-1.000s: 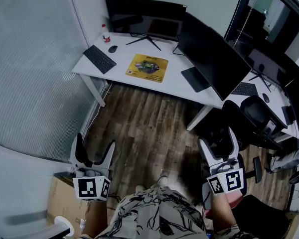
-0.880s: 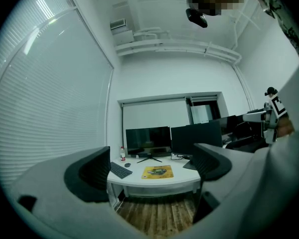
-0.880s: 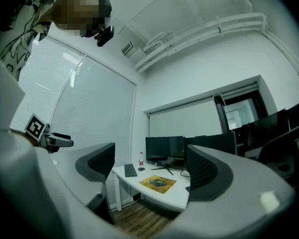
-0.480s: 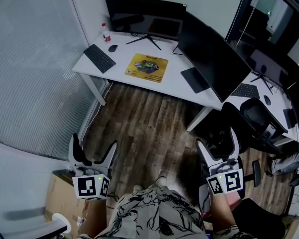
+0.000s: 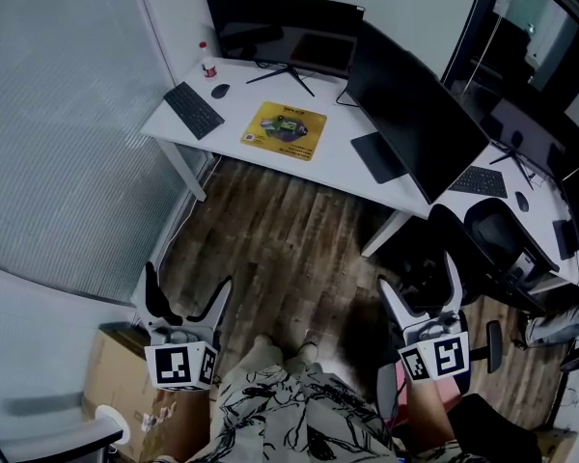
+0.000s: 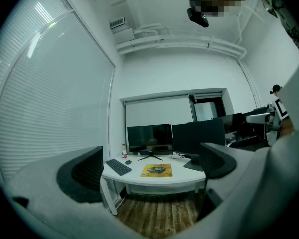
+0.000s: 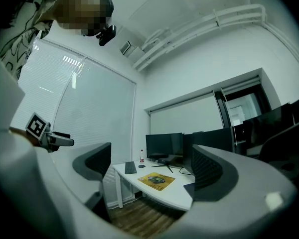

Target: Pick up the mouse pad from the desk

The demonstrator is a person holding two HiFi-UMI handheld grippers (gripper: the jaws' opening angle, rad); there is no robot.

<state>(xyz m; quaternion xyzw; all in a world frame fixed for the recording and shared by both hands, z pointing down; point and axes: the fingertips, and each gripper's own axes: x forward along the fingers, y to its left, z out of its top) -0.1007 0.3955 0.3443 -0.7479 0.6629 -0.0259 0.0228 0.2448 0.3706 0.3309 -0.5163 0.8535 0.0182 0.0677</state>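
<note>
The person's left hand-held gripper [image 5: 187, 280], two dark curved fingers above a white cube with square black markers [image 5: 180, 365], is held low on the left side of the body and points level ahead. Its jaws have just been opening and stand wide apart with nothing between them. The matching right hand-held gripper [image 5: 418, 276] hangs well apart on the other side, tipped slightly upward. Its jaws have also just been opening and are wide and empty.

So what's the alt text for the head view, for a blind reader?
A yellow mouse pad lies on a white desk near a keyboard and monitors, across a wood floor. Below, the left gripper and right gripper, jaws just opened and empty, are far from it.
</note>
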